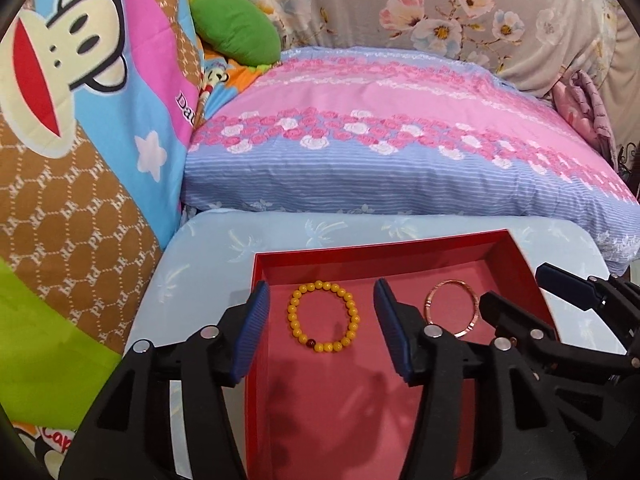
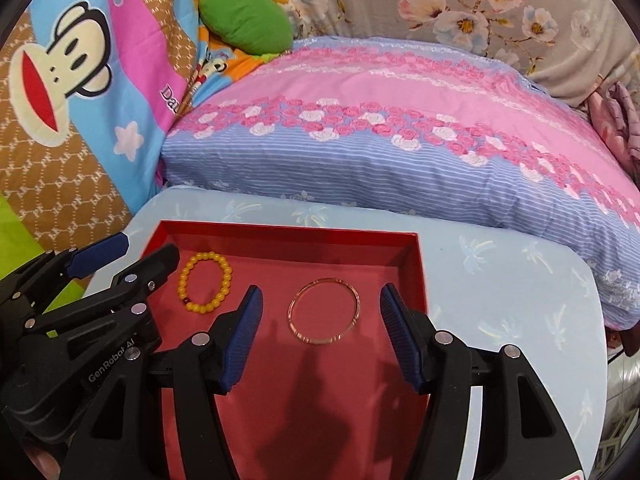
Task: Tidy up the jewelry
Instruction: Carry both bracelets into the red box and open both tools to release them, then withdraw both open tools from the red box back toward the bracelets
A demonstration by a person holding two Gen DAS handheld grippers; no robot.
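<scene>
**Two bracelets in a red box, both grippers held wide above them**

Bedding fills the background: a pink and blue rose-print pillow (image 1: 400, 148), a cartoon-monkey quilt (image 1: 80, 100) on the left, a green cushion (image 1: 236, 26) and a grey floral cloth (image 1: 480, 12) behind. In front lies a pale blue surface (image 1: 208, 256) with a faint palm pattern, and on it sits an open red box (image 1: 380, 250) with a dull pink floor.

Inside the box, a yellow bead bracelet (image 1: 322, 316), with one dark red bead, lies flat on the left, and a thin rose-gold bangle (image 2: 324, 311) lies flat to its right, the two well apart.

From the left wrist view, the left gripper (image 1: 322, 338) stands wide open with nothing in it, its blue pads framing the bead bracelet. This view cuts off part of the bangle behind the gripper's right finger and the right gripper (image 1: 516, 300), which enters from the right edge.

From the right wrist view, the right gripper is likewise spread wide and empty, framing the whole bangle. Only here do the box's right wall, the bare surface beyond it and the "GenRobot AI" lettering on the left gripper's body show.
</scene>
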